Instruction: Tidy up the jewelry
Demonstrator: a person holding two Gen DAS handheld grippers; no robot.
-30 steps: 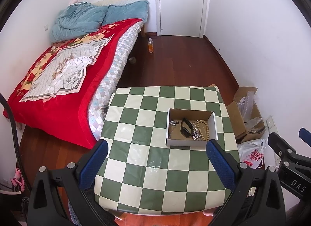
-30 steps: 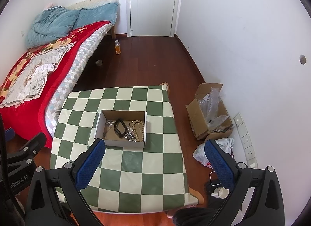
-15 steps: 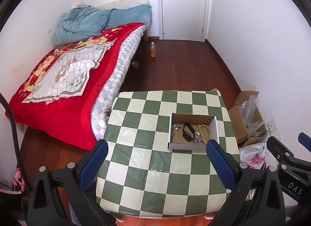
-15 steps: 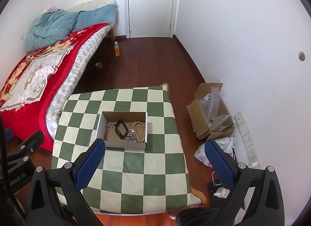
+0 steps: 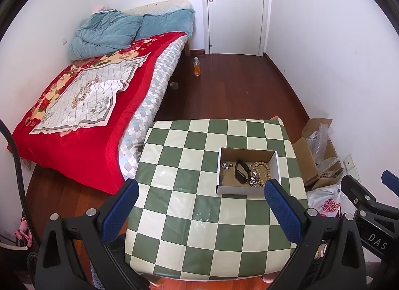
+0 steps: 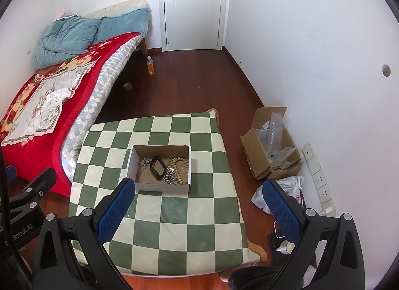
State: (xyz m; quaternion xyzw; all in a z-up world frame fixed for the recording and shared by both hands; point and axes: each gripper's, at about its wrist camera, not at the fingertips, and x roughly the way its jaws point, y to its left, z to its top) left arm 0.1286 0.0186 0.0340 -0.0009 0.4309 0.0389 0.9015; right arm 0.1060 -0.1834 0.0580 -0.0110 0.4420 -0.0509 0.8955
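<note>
The left gripper point(image 5: 199, 187) is held high above the surface point(image 5: 189, 205), and its two blue fingers point(image 5: 119, 210) stand wide apart with nothing between them, so it is released. The right gripper point(image 6: 199, 187) is in the same condition: its blue fingers point(image 6: 114, 207) are spread wide and hold nothing. In the left view the frame of the right gripper is seen at about 4 o'clock.

The surface is covered with a green and cream checkered cloth. On it stands a small open cardboard box point(image 5: 247, 190), white on the outside and brown inside. In the left view the box lies at about 2 o'clock from the middle of the surface; in the right view it lies near the middle, a little toward 11 o'clock point(image 6: 159, 186).

All the jewelry is inside this box. A black band point(image 5: 242, 171) stands near the middle of the box. At 3 o'clock of it lies a string of wooden beads point(image 5: 263, 169), touching a heap of silver pieces point(image 5: 253, 180) at the near side. At 9 o'clock of the band lies a thin silver chain point(image 5: 225, 166).

Beyond the surface, at 10 o'clock, there is a bed point(image 5: 82, 105) with a red blanket. An orange bottle point(image 5: 197, 66) stands on the wooden floor at 12 o'clock, before a white door point(image 5: 234, 8). At 3 o'clock an open carton point(image 5: 306, 155) with plastic wrapping stands against the wall.
</note>
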